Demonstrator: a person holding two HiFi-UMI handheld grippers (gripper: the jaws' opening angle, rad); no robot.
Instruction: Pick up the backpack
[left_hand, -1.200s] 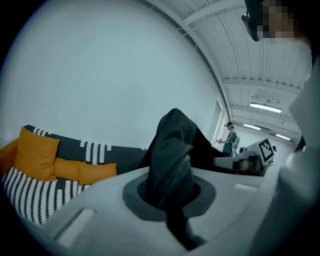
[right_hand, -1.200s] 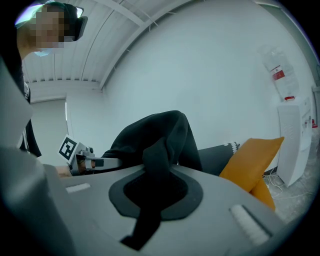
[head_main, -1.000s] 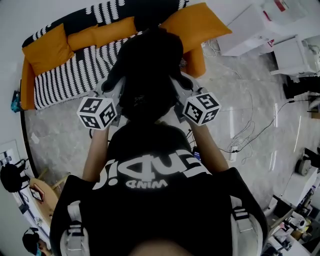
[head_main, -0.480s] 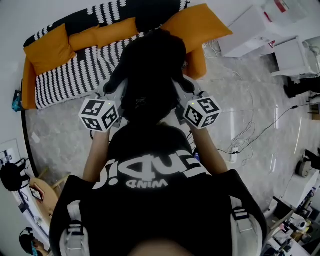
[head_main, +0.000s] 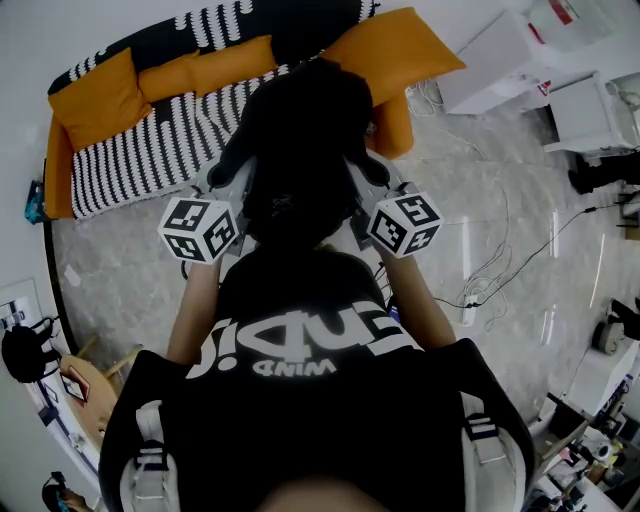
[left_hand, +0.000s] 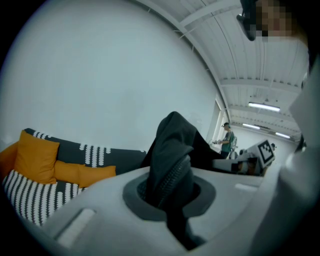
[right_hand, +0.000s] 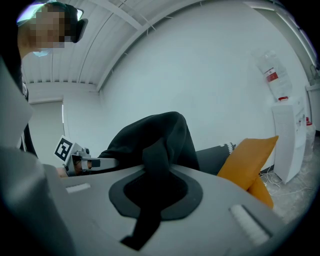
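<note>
The black backpack (head_main: 300, 150) hangs in front of me, held up between both grippers, with the sofa behind it. My left gripper (head_main: 232, 180) grips its left side and my right gripper (head_main: 366, 172) its right side; their marker cubes show below. In the left gripper view, the left gripper (left_hand: 167, 192) is shut on a fold of the backpack (left_hand: 172, 145) with a zipper running through it. In the right gripper view, the right gripper (right_hand: 155, 192) is shut on a dark strap or fold of the backpack (right_hand: 155, 137). Where the pads touch is hidden by fabric.
A black-and-white striped sofa (head_main: 140, 150) with orange cushions (head_main: 95, 95) stands behind the backpack. White cabinets (head_main: 500, 50) are at the back right. Cables (head_main: 500, 260) trail over the marble floor on the right. A person (left_hand: 227, 137) stands far off in the left gripper view.
</note>
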